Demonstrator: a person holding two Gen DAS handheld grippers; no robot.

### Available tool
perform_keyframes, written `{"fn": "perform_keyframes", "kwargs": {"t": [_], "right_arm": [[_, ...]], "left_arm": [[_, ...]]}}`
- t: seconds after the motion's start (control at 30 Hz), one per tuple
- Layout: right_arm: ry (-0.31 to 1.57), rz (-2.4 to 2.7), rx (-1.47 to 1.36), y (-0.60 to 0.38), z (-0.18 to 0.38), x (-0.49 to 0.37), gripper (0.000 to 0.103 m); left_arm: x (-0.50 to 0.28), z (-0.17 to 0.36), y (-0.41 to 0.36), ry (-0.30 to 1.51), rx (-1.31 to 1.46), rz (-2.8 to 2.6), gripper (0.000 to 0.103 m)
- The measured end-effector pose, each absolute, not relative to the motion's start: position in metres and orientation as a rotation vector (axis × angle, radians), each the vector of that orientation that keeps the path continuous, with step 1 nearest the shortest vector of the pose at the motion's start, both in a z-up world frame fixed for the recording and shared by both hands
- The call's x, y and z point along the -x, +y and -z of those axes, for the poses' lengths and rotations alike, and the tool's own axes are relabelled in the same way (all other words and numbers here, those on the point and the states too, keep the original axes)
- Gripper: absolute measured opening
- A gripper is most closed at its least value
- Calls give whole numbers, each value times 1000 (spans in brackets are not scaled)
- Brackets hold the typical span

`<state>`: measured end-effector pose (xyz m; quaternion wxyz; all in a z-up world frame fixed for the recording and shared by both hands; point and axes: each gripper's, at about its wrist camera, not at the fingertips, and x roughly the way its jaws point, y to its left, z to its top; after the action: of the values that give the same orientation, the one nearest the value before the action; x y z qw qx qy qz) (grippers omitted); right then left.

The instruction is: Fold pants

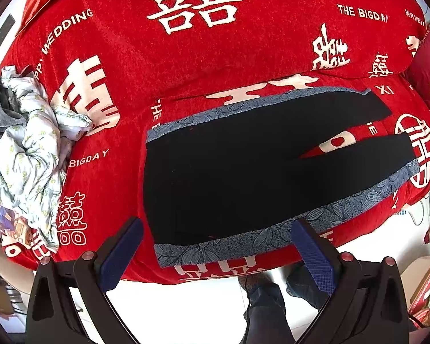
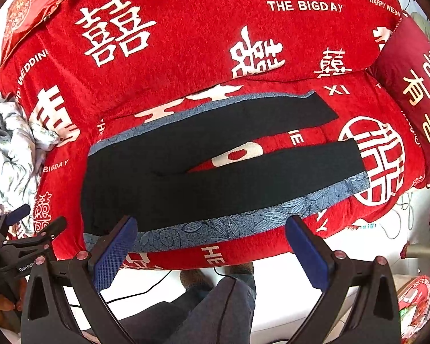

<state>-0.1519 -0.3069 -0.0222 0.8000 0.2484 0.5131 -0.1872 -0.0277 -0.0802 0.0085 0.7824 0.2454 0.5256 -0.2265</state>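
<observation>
Black pants (image 1: pixel 243 172) with blue leaf-patterned side stripes lie flat on a red sofa cover, waist at the left, the two legs spread apart toward the right. They also show in the right wrist view (image 2: pixel 186 189). My left gripper (image 1: pixel 218 249) is open and empty, held just in front of the near striped edge by the waist. My right gripper (image 2: pixel 212 246) is open and empty, above the near stripe further along the leg. The left gripper also shows at the left edge of the right wrist view (image 2: pixel 28 229).
A red sofa cover (image 1: pixel 186 57) with white lettering spans the seat. A crumpled pale patterned cloth (image 1: pixel 28 149) lies at the left. A dark red cushion (image 2: pixel 415 91) sits at the right. The person's legs (image 2: pixel 215 301) and white floor are below the sofa edge.
</observation>
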Motion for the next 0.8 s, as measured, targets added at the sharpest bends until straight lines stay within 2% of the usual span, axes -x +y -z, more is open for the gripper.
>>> {"fn": "perform_keyframes", "kwargs": {"t": [0.37,0.8], "right_arm": [[1133,383,-522,-303,32,148,103],[1209,327,-500,-294,56,116,103]], "left_arm": [[24,-5,-64,1128,-500,452,103],[11,22,-39,1230,-462,381,103]]}}
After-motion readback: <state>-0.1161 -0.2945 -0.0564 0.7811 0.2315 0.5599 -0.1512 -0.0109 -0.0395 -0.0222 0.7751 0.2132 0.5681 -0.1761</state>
